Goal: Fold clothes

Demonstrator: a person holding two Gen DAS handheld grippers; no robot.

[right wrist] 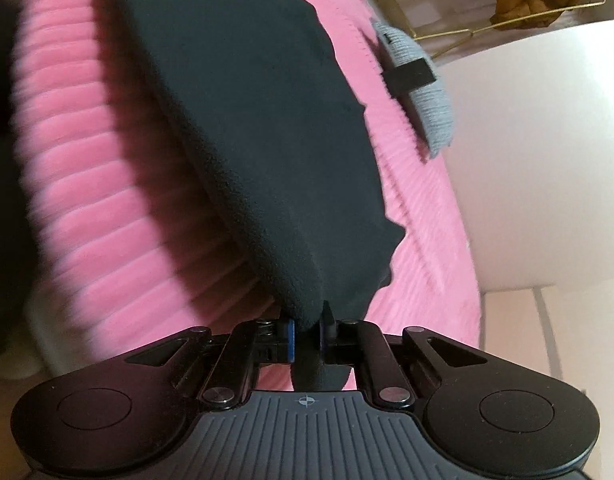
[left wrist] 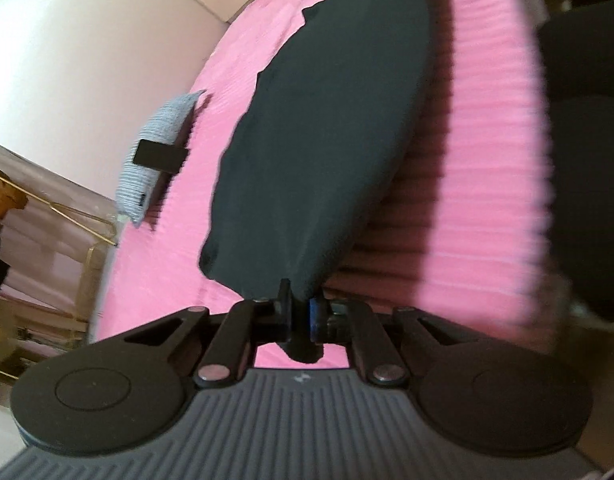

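A dark navy garment (left wrist: 331,120) stretches away from me over a pink ribbed bedspread (left wrist: 495,160). My left gripper (left wrist: 301,312) is shut on one of its near corners, and a tuft of cloth pokes out behind the fingers. In the right wrist view the same dark garment (right wrist: 267,120) hangs from my right gripper (right wrist: 307,334), which is shut on another corner. The cloth is lifted off the bed near both grippers and casts a shadow beneath. Its far end is out of frame.
A folded grey knit piece (left wrist: 159,148) with a black band lies on the pink bedspread (right wrist: 87,160) near the wall side, also in the right view as the grey knit (right wrist: 423,80). A gold wire rack (right wrist: 507,20) holds mustard cloth. A dark-clothed person (left wrist: 587,120) stands at the bed's edge.
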